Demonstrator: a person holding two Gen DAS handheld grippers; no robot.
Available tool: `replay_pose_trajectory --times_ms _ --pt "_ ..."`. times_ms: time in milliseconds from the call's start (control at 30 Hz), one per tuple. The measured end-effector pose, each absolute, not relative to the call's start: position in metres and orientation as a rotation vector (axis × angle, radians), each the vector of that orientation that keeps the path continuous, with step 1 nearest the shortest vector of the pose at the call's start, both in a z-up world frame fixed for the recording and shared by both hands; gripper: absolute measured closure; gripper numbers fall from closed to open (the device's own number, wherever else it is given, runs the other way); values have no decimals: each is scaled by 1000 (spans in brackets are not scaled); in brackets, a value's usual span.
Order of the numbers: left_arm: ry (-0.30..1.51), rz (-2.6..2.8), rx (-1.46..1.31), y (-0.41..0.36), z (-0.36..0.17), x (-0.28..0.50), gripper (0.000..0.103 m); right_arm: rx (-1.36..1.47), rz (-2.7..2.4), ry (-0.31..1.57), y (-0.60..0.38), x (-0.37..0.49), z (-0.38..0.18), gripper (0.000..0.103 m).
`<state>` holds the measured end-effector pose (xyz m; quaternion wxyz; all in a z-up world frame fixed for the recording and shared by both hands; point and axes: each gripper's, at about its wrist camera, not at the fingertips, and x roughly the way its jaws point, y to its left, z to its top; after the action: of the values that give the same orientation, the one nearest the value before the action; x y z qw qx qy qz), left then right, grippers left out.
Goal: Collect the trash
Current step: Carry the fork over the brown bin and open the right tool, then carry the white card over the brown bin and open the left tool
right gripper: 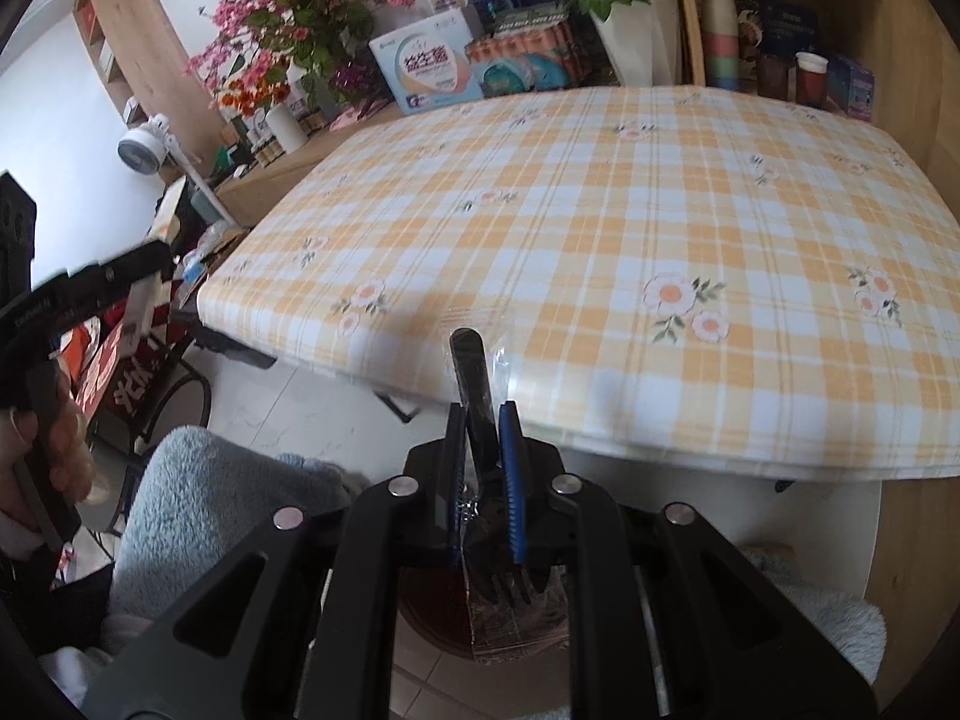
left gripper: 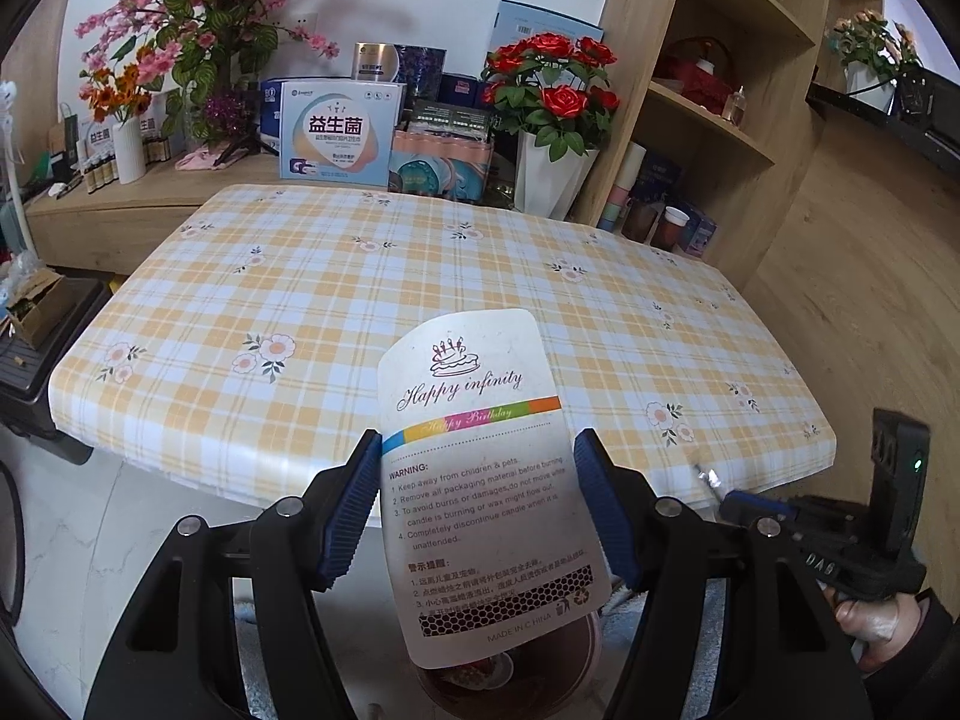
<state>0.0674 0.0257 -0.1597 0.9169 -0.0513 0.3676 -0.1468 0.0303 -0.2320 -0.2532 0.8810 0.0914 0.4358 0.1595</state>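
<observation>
My left gripper is shut on a white "Happy infinity" candle card, its blue pads pressing on the card's two edges in front of the table's near edge. My right gripper is shut on a black plastic fork in a clear wrapper, handle pointing up, tines down. A round dark red bin sits on the floor below both grippers; its rim shows under the card. The right gripper also appears at lower right in the left wrist view, in a person's hand.
The table with a yellow plaid floral cloth fills the middle. Beyond it stand boxes, flower vases and a wooden shelf. Light blue fluffy fabric lies at lower left, and a small white fan stands at the left.
</observation>
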Motion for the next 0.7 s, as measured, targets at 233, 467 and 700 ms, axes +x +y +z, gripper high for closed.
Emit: replay_pose_trajectory --times_ms 233,467,700 --pt "774 -312 -112 25 -169 66 39 186 379 992 -215 29 -276 84" --pt "785 -330 -121 23 -174 68 39 198 376 974 -213 34 -270 48" --pt "803 -392 -130 8 -176 54 38 239 262 830 -246 43 -229 6"
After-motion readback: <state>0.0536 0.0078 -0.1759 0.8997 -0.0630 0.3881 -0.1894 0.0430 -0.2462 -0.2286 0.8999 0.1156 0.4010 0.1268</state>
